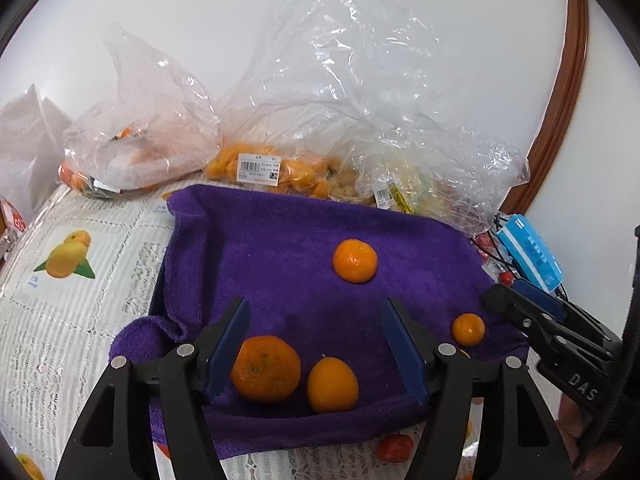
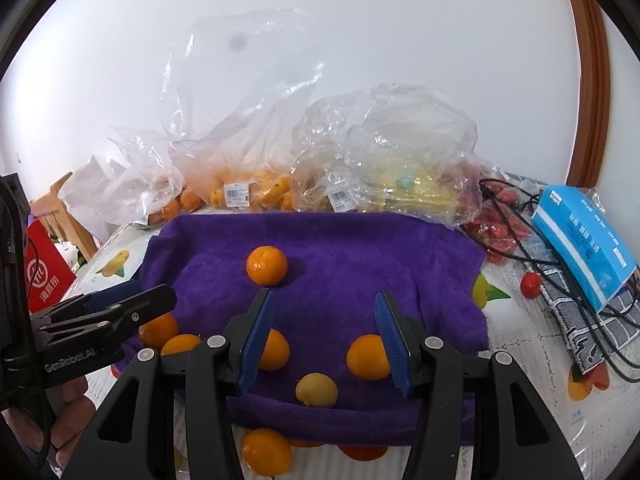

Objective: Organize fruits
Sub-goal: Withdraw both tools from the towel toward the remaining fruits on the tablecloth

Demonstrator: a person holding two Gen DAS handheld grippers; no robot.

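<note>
A purple towel (image 1: 280, 256) (image 2: 360, 248) lies over a tray on the table, with several loose oranges on it. In the left wrist view, a large mandarin (image 1: 266, 368) and a smooth orange (image 1: 332, 385) lie between my open left gripper's (image 1: 316, 344) fingers, another orange (image 1: 355, 260) lies farther back, and a small one (image 1: 468, 329) at the right. My right gripper (image 2: 324, 340) is open and empty over the towel's front, with an orange (image 2: 367, 357), a yellowish fruit (image 2: 316, 390) and an orange (image 2: 274, 350) near its fingers.
Clear plastic bags of oranges (image 1: 264, 168) (image 2: 248, 192) and yellow fruit (image 2: 408, 188) line the wall behind the towel. A blue box (image 2: 584, 240), black cables and red fruits (image 2: 496, 228) lie right. An orange (image 2: 266, 454) lies off the towel's front edge.
</note>
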